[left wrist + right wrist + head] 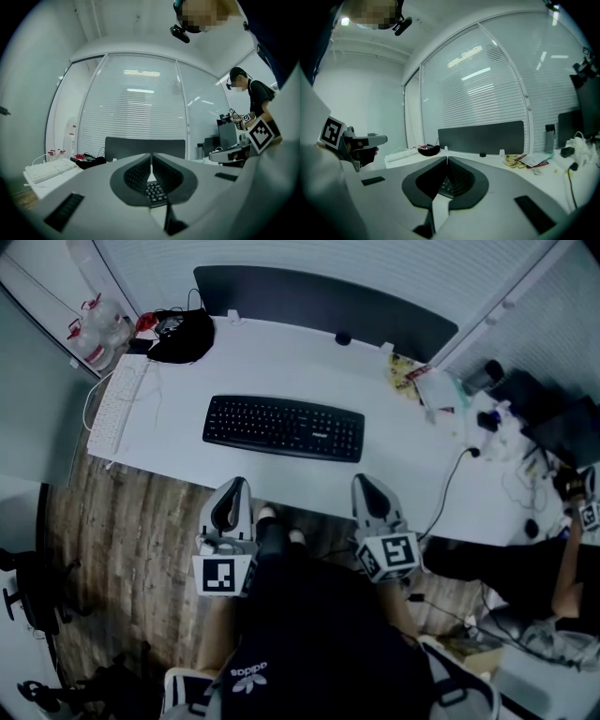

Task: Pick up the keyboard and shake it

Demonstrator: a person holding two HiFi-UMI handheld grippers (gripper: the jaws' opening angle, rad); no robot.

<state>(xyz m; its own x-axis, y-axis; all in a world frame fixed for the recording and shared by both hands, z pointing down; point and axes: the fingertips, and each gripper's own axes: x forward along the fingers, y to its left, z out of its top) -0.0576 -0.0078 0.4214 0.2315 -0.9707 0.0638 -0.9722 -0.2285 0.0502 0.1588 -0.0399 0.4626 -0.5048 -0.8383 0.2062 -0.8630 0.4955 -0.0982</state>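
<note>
Now the flat black plastic keyboard (284, 427) lies in the middle of the wide white bench (281, 367), not picked up yet. Your left tongs (236, 486) & right tongs (366, 482) hang at the near edge of the bench, one by each end of that keyboard, near it but not touching. Both tongs are pressed together w/ nothing in them. A long white keyboard (117, 409) lies at the bench's left end, w/ a soft black bag (185, 336) just behind it.

White desk (281, 362), white keyboard (117, 411) at its left end, black bag (185, 336) beside it, dark divider panel (319, 298) behind, wood-plank floor (122, 521)
</note>
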